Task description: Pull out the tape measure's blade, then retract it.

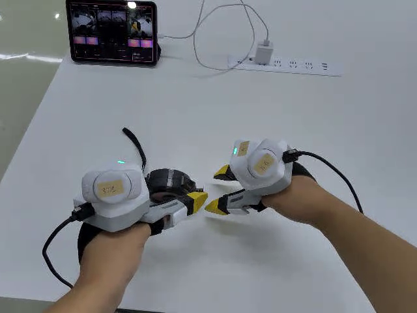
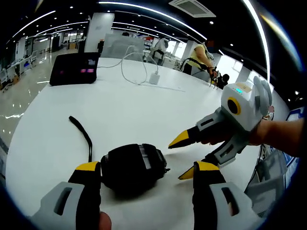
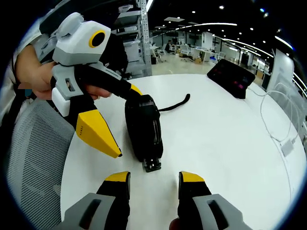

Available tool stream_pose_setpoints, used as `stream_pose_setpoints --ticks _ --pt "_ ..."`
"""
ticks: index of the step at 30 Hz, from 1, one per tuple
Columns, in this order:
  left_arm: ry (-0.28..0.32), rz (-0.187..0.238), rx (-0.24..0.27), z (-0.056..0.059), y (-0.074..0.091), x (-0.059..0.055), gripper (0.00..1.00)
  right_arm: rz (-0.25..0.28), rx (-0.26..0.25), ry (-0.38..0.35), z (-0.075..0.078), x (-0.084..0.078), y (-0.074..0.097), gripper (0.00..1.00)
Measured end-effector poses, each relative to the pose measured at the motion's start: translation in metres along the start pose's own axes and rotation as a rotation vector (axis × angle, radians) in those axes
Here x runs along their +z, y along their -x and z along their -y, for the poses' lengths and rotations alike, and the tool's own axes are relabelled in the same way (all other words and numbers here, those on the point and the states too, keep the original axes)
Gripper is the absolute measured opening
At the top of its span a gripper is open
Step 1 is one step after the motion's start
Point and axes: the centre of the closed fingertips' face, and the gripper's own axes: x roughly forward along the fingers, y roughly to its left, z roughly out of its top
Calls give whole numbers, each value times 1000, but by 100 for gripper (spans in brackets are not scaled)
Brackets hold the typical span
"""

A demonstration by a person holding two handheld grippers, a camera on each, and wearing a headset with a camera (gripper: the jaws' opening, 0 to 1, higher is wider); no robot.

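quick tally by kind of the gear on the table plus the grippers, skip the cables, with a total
tape measure: 1
tablet: 1
power strip: 1
charger: 1
grippers, left and right: 2
total: 6

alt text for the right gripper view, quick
A black tape measure lies on a white table, its blade tip facing the right gripper, whose yellow-tipped jaws stand open just short of it. At the left is the left gripper, its open jaws on either side of the case.
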Motion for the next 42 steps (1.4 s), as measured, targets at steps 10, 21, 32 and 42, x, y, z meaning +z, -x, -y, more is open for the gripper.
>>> stream_pose_setpoints --ticks 10,21,32,42 --pt "-46 -14 -17 1 4 -3 82 16 -54 -22 0 -5 12 44" --pt "-70 -12 -31 -3 9 -3 82 39 -72 -61 -5 -9 21 54" --pt "-99 -20 -72 -2 12 -4 83 72 -81 -96 -9 -7 29 61" --pt "-132 -35 -117 -4 19 -6 82 106 -95 -125 -9 -6 38 67"
